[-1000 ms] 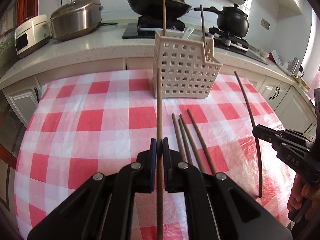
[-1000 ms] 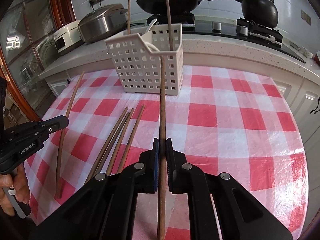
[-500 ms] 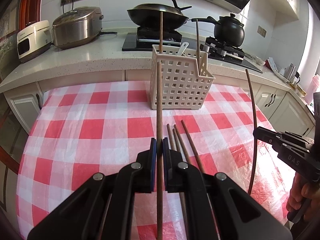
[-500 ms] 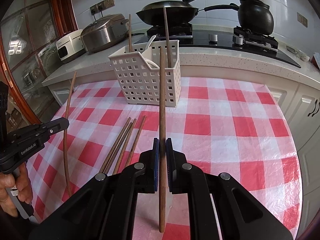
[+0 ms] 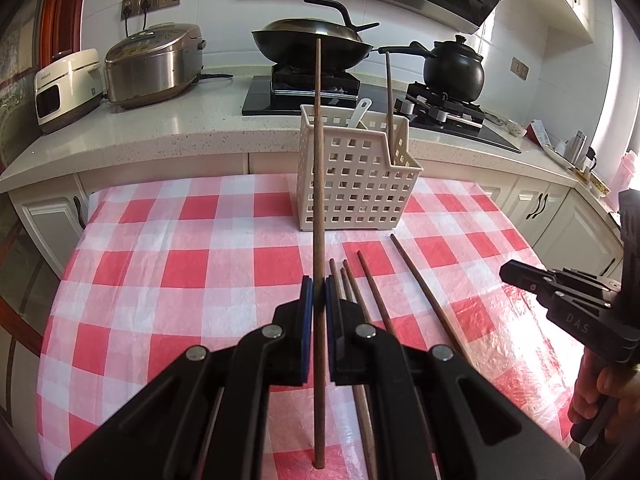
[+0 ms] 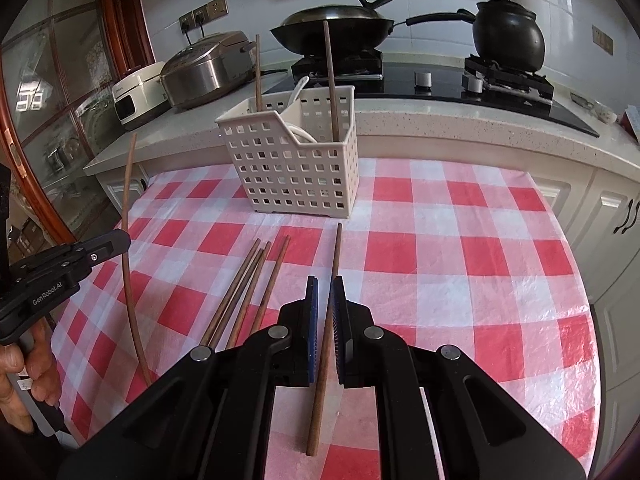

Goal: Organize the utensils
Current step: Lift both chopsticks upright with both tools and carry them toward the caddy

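Observation:
My left gripper (image 5: 316,292) is shut on a brown chopstick (image 5: 318,184) and holds it upright above the checked table; it also shows in the right wrist view (image 6: 116,240). My right gripper (image 6: 325,292) is open, and a chopstick (image 6: 332,280) lies on the cloth between its jaws. In the left wrist view, the right gripper (image 5: 516,274) hovers beside that chopstick (image 5: 424,292). Several more chopsticks (image 6: 248,288) lie side by side on the cloth. A white lattice basket (image 6: 296,160) (image 5: 352,180) stands behind them, holding two chopsticks and a white spoon.
The table with red-and-white cloth (image 6: 460,260) abuts a stone counter (image 5: 160,128). On the counter stand a rice cooker (image 5: 152,64), a white appliance (image 5: 64,84), a wok (image 5: 312,40) and a black pot (image 5: 454,68). Cabinet doors (image 6: 616,220) are to the right.
My right gripper has opened and its chopstick has dropped flat onto the cloth. My left gripper has raised its chopstick more upright.

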{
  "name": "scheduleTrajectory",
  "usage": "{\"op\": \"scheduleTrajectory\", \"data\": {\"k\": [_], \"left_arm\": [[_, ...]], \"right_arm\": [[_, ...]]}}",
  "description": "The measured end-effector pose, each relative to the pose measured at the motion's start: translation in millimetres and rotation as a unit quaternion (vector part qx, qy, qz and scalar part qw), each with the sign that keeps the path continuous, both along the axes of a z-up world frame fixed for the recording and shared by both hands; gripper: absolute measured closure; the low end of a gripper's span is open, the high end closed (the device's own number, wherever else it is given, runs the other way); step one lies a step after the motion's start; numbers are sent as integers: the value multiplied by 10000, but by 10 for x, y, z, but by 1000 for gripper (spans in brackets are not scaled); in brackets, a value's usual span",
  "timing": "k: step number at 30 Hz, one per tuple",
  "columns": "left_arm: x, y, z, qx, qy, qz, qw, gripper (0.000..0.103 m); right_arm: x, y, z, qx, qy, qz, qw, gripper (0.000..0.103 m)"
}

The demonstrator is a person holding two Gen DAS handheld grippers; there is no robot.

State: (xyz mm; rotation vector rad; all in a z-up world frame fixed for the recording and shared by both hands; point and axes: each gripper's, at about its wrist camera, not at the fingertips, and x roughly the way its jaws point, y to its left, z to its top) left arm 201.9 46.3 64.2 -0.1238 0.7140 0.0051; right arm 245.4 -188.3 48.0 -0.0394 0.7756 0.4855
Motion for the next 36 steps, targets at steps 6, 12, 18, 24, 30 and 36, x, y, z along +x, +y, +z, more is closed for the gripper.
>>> {"op": "scheduleTrajectory", "data": {"k": [6, 12, 18, 24, 30, 36], "left_arm": [[8, 1, -30, -24, 38, -10, 10000, 97], [3, 33, -61, -36, 74, 16, 10000, 97], [3, 109, -91, -77, 96, 98, 9999, 97], [16, 123, -106, -87, 107, 104, 9999, 97], [13, 134, -123, -92, 95, 121, 9998, 97], [-27, 126, -102, -91, 50, 118, 9999, 97]], "right_arm": [[218, 133, -301, -137, 579, 27, 9982, 89], [405, 463, -675, -670, 869, 168, 9938, 60], [444, 561, -846, -1018, 809, 156, 9914, 64], [459, 527, -826, -974, 715, 158, 9925, 95], [298, 394, -554, -627, 443, 191, 9969, 95], [130, 224, -229, -213, 251, 205, 9992, 95]]}}
